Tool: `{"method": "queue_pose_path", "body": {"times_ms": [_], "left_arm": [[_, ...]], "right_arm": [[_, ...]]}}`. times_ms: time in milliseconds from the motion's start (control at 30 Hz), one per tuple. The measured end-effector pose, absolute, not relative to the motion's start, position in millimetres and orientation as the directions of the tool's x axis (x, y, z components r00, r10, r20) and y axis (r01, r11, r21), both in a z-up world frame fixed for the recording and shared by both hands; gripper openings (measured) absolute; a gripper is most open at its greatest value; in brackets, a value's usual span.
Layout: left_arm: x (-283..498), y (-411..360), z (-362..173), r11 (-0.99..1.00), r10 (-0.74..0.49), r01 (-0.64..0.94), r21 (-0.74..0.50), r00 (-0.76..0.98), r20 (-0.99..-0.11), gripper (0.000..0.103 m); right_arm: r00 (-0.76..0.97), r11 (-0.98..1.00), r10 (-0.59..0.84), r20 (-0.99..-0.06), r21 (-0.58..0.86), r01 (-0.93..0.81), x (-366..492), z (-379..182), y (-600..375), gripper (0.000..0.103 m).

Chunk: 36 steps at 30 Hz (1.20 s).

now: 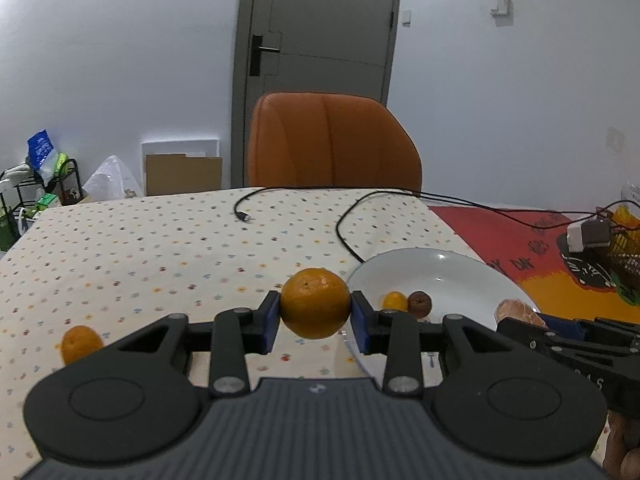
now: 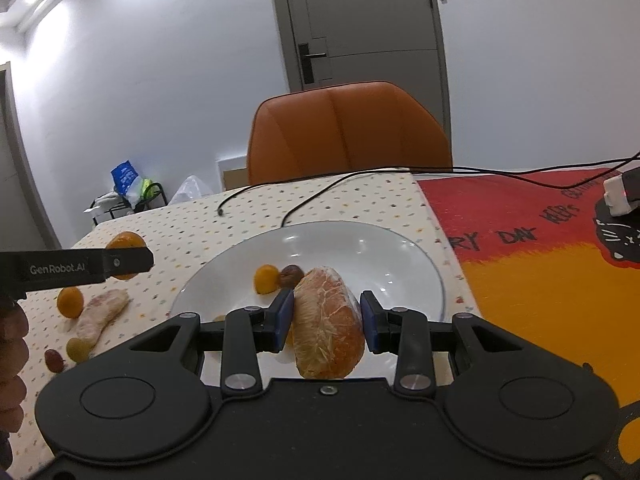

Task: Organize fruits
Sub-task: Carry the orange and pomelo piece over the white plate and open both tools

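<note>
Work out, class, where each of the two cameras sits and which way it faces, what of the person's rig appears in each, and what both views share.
Left wrist: sits behind the left gripper, facing across the table toward the orange chair; it grips an orange; the right gripper intrudes.
Right wrist: behind the right gripper, gripping a peeled pomelo segment above the white plate; a hand shows.
Shared: plate, chair, door.
</note>
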<state>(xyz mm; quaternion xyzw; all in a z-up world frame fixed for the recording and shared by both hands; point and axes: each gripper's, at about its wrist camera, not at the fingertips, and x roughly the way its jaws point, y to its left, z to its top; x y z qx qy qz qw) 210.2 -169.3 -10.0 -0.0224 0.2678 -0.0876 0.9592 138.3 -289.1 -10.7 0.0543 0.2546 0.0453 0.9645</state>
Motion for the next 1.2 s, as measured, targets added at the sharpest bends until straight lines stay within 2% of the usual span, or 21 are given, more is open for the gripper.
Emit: {"method": "queue_pose_path", "body": {"times_ms": [733,1200], "left_arm": [[239,-218,-28,0.973,-0.224,0.22,-0.077,0.794,-0.565,0.036],[227,-193,-12,0.984,-0.178,0.161,-0.079,0.826,-0.534,0.039]], "right_arm": [[0.886,0.987,0.039,-0.462,0.154,0.037,144,-15,-316,0.034],[0.891,0.986,0.036,-0.453,0.162,0.043,143,-12,-317,0.034]]}}
